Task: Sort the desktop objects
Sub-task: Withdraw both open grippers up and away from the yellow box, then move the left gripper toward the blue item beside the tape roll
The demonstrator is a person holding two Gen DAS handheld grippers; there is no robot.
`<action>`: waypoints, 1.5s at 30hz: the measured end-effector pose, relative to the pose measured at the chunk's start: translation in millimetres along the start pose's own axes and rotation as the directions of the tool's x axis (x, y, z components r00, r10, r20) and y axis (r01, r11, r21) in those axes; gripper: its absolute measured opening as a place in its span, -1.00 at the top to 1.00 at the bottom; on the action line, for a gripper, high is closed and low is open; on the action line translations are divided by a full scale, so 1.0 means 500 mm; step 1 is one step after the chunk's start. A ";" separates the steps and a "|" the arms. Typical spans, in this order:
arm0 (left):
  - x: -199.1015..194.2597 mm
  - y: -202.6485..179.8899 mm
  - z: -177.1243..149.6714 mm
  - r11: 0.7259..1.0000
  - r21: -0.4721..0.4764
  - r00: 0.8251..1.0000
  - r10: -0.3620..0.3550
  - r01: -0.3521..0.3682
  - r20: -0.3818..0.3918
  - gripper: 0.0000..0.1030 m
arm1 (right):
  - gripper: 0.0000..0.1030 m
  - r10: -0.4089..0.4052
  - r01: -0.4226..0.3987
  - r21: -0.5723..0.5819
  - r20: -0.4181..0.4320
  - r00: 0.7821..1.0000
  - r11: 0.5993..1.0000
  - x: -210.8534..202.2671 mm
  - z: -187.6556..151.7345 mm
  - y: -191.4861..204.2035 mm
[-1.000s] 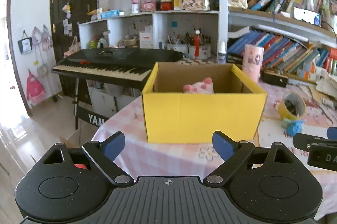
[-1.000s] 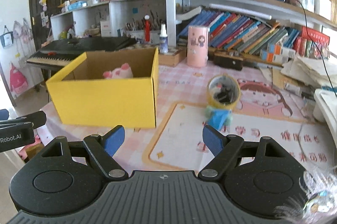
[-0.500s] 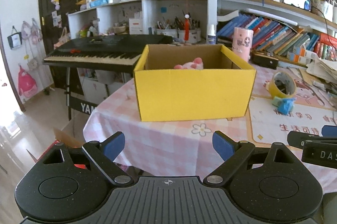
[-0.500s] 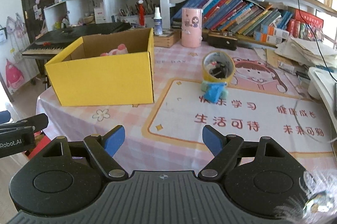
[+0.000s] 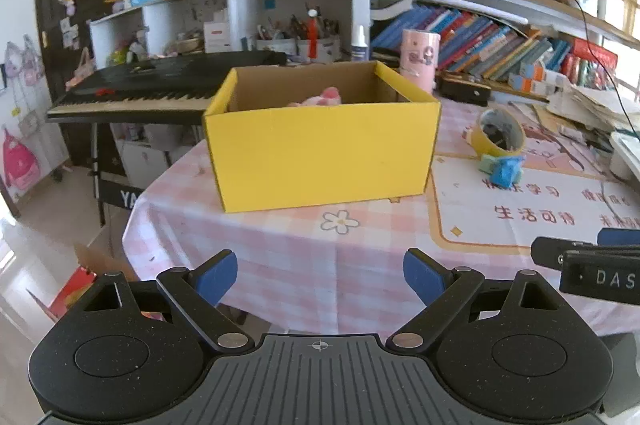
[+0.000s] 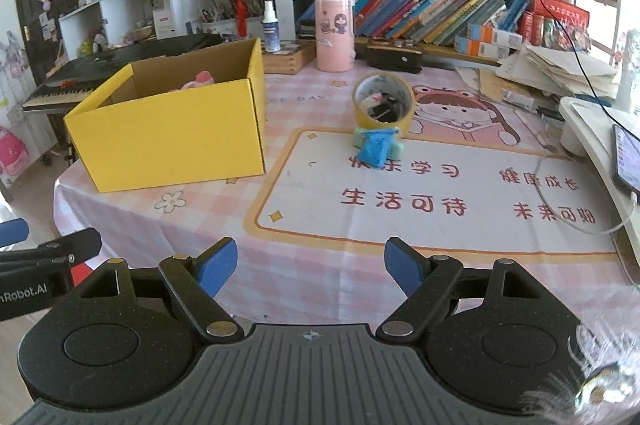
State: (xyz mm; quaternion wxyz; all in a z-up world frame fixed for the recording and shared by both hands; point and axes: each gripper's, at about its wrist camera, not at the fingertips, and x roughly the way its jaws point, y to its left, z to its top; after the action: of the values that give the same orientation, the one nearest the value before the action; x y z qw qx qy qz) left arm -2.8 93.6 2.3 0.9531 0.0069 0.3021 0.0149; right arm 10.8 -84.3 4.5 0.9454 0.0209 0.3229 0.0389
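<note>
Both pairs of fingers are spread wide with nothing between them: the left gripper (image 5: 320,275) and the right gripper (image 6: 310,267) hang side by side over the near edge of the worktop (image 6: 320,245). Between that edge and the things lies bare pink checked cloth and the front of a printed mat (image 6: 432,193). A yellow box (image 6: 172,141) stands toward the left edge, open at the top, with a pink plush toy (image 6: 196,81) inside against its back wall. To its right, near the mat's far edge, a roll of yellow tape (image 6: 382,103) stands on its side with dark small things in its core, too small to name, and a blue and green packet (image 6: 376,147) lies just in front of it, touching or nearly so. A pink cup (image 6: 334,35) stands at the back edge, and papers (image 6: 560,73) pile at the far right corner. Compared with a second ago, both grippers have drawn back from the box and risen, so more of the worktop shows.
</note>
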 end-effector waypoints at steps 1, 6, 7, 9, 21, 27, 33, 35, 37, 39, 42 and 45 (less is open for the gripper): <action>0.000 -0.002 0.001 1.000 0.004 1.000 -0.005 0.005 0.001 -0.79 | -0.55 -0.003 0.003 0.003 0.000 1.000 1.000 0.000 0.000 -0.002; 0.005 -0.016 0.007 1.000 0.019 1.000 -0.025 0.025 0.010 -0.79 | -0.55 -0.022 0.022 0.014 0.000 1.000 1.000 -0.002 -0.001 -0.018; 0.007 -0.020 0.009 0.999 0.021 1.000 -0.028 0.028 0.009 -0.79 | -0.55 -0.026 0.026 0.017 -0.001 1.000 1.000 -0.002 0.000 -0.021; 0.014 -0.027 0.012 0.999 0.027 0.999 -0.035 0.035 0.002 -0.79 | -0.55 -0.034 0.034 0.024 -0.006 0.999 0.999 0.000 0.001 -0.030; 0.057 -0.107 0.034 0.990 0.078 0.993 -0.111 0.114 -0.031 -0.79 | -0.55 -0.088 0.088 0.042 -0.011 0.996 0.995 0.010 0.014 -0.096; 0.082 -0.158 0.049 0.982 0.104 0.987 -0.154 0.157 -0.041 -0.79 | -0.52 -0.121 0.122 0.066 -0.020 0.992 0.990 0.024 0.029 -0.148; 0.108 -0.199 0.063 0.977 0.100 0.982 -0.182 0.187 -0.051 -0.79 | -0.52 -0.136 0.138 0.066 -0.030 0.990 0.988 0.043 0.046 -0.193; 0.119 -0.215 0.067 0.975 0.103 0.979 -0.194 0.199 -0.059 -0.79 | -0.50 -0.139 0.140 0.064 -0.033 0.990 0.988 0.049 0.051 -0.207; 0.129 -0.232 0.069 0.972 0.111 0.977 -0.203 0.209 -0.067 -0.78 | -0.44 -0.141 0.143 0.065 -0.037 0.989 0.988 0.055 0.055 -0.221; 0.138 -0.248 0.071 0.969 0.118 0.975 -0.211 0.219 -0.074 -0.78 | -0.39 -0.143 0.146 0.069 -0.043 0.989 0.987 0.063 0.060 -0.237; 0.153 -0.270 0.075 0.967 0.121 0.972 -0.217 0.226 -0.086 -0.77 | -0.29 -0.143 0.147 0.073 -0.051 0.988 0.986 0.075 0.068 -0.258; 0.170 -0.287 0.081 0.966 0.116 0.971 -0.219 0.229 -0.094 -0.73 | -0.25 -0.145 0.148 0.070 -0.053 0.988 0.987 0.088 0.078 -0.274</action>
State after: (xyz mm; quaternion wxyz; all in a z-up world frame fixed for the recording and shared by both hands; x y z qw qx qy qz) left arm 93.2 -47.4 -16.7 0.9335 0.0322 0.3392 -0.1119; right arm 77.6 -217.7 -0.6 0.9363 0.0308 0.3472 -0.0420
